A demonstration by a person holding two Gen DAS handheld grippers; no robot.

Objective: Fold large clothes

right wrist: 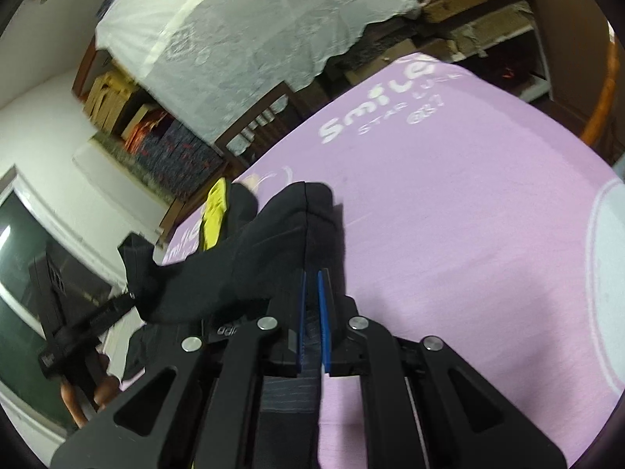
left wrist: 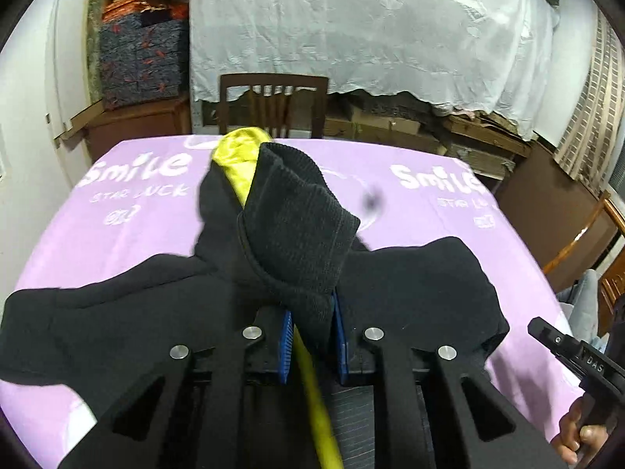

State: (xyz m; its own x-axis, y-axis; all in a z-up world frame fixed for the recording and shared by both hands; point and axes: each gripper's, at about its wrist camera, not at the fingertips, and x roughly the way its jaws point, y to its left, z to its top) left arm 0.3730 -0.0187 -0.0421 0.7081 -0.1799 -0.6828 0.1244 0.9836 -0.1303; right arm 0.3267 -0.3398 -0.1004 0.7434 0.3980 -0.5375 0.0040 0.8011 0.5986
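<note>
Your left gripper [left wrist: 312,336] pinched ribbed cuff of black knit garment with yellow lining [left wrist: 297,219], lifted above lilac printed tablecloth [left wrist: 136,211]. Your right gripper [right wrist: 312,293] clamped narrow on same garment's black fabric edge, over cloth.

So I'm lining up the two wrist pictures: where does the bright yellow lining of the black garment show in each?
Left wrist: yellow lining above centre, behind the ribbed black cuff held in the left gripper.
Right wrist: yellow lining left of centre, small.
Shared landmark: dark wooden chair beyond the purple tablecloth.
</note>
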